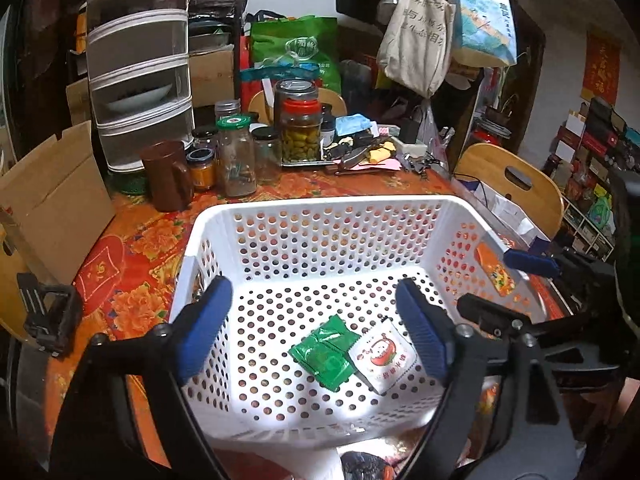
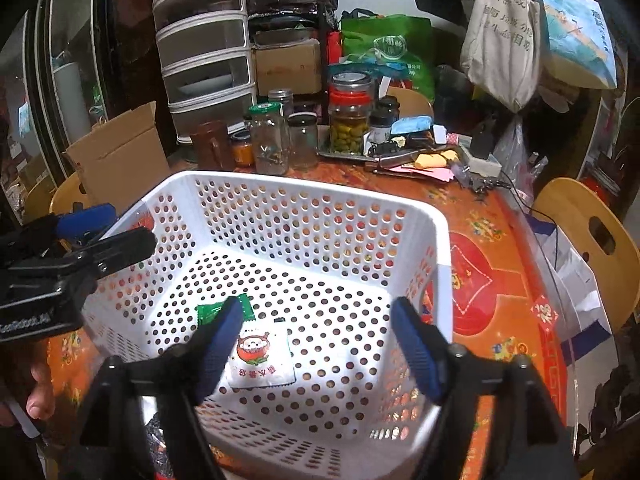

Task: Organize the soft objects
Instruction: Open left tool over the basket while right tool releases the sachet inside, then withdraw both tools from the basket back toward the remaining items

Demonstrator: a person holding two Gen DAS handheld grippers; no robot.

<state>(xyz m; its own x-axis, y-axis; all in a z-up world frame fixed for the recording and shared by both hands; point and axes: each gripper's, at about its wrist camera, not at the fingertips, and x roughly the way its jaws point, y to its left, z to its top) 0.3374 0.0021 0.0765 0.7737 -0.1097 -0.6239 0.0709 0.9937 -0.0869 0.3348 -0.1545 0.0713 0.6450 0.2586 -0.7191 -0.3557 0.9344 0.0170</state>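
Note:
A white perforated basket [image 1: 320,204] [image 2: 304,188] stands on the red and orange flowered tablecloth. On its floor lie a green packet [image 1: 324,354] [image 2: 208,312] and a white packet [image 1: 382,356] [image 2: 262,358] with a red cartoon print, side by side and touching. My left gripper [image 1: 310,300] [image 2: 132,226] hangs open over the basket's near left part, nothing between its blue pads. My right gripper [image 2: 316,316] [image 1: 484,280] is open too, over the near right part. Its left finger [image 2: 220,340] hides part of the green packet.
Jars [image 1: 300,128], a brown mug [image 1: 168,176] and a tray of small items crowd the table behind the basket. A cardboard box [image 1: 52,196] and a drawer tower [image 1: 140,68] stand at the left, wooden chairs [image 2: 592,240] at the right. A dark packet [image 1: 360,466] lies before the basket.

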